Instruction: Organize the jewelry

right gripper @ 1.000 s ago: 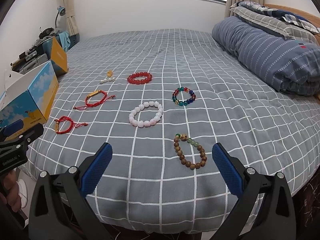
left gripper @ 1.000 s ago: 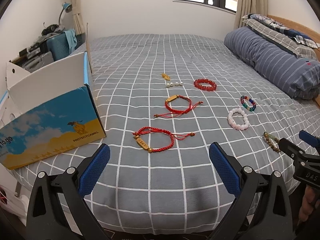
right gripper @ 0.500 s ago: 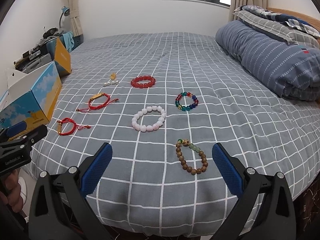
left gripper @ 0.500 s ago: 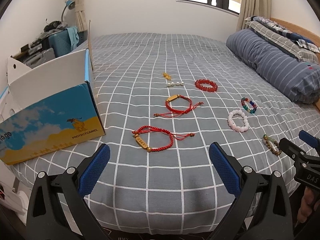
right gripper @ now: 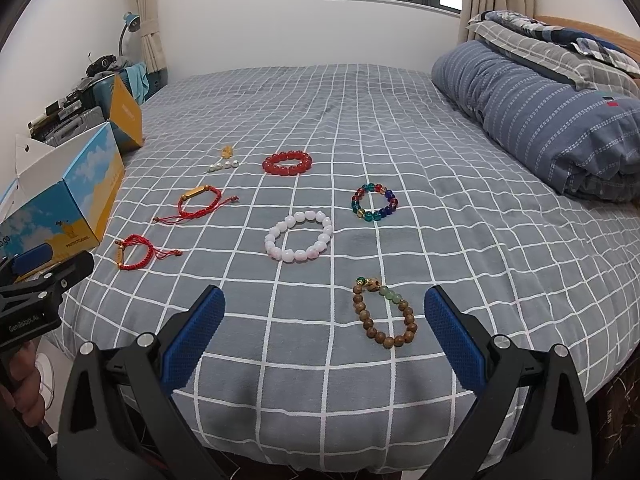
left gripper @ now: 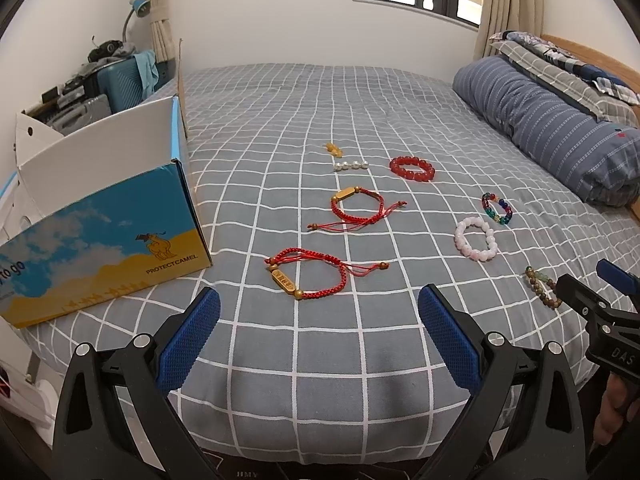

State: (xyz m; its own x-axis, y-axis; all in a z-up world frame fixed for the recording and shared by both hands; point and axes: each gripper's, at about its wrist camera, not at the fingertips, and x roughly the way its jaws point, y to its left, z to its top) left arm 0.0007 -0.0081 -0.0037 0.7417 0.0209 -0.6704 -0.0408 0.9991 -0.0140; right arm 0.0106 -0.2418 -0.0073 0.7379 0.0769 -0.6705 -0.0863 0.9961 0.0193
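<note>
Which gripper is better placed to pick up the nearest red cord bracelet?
Left. The left gripper is open right before the red cord bracelet; the right gripper faces the wooden bead bracelet.

Two handheld black plastic grippers. The left gripper has two angled black arms, each tipped with a blue textured pad on its fingers, and round silver screws at the joints. The right gripper looks the same: black frame, blue textured fingers, silver screws. White lettering marks the side of each body. Bare skin of the right hand and left hand shows at the handles.
</note>
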